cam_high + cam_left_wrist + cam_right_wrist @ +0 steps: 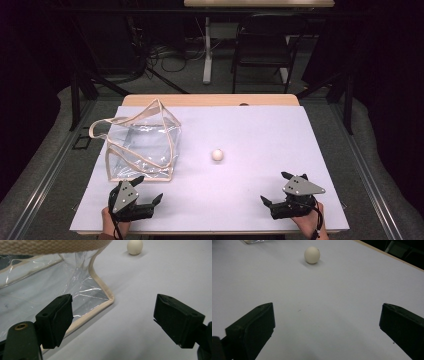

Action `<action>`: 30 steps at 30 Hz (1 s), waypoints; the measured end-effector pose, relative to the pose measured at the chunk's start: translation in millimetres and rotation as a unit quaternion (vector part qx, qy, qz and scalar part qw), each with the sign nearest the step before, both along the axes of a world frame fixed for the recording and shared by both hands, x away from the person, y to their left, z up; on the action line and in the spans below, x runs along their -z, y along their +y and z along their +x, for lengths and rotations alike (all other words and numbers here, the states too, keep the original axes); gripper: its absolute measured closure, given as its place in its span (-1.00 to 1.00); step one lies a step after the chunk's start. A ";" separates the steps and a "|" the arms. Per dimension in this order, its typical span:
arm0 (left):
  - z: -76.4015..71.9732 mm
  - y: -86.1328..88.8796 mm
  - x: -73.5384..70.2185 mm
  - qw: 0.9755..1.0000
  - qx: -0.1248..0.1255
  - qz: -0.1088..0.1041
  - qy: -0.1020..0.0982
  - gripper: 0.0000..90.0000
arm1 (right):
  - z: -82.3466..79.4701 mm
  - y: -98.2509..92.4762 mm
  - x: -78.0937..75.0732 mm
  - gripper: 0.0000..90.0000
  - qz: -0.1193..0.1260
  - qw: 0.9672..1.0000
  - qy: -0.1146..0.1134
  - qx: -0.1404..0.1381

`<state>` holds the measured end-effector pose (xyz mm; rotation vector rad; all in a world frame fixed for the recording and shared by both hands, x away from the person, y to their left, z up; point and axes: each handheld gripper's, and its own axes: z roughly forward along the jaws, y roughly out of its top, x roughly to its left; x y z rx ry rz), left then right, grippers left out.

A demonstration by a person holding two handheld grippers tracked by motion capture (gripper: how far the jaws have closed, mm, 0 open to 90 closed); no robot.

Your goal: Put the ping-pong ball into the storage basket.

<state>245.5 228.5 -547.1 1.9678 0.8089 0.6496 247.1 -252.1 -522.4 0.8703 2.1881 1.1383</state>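
A clear plastic bag (142,145) with beige webbing trim and handles lies on the left half of the white table cover (260,135). A small cream ball (217,155) rests near the middle of the cover. My left gripper (149,189) sits open near the front edge, just in front of the bag's near corner (110,298), with nothing between its jaws. My right gripper (277,189) stands open at the front right, pointing toward the ball (312,255), which lies well ahead of its jaws. The ball (135,246) also lies far beyond the left jaws.
The wooden table edge (210,100) shows behind the cover. Beyond the table stand a dark chair (262,47) and a white table leg (206,50) among floor cables. A person's hands hold both grippers at the front edge.
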 end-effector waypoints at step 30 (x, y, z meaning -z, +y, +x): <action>-0.1 -0.2 0.3 1.000 0.004 0.001 -0.004 -0.64 | 22.4 26.0 -9.9 -1.00 -0.037 0.999 0.026 -0.021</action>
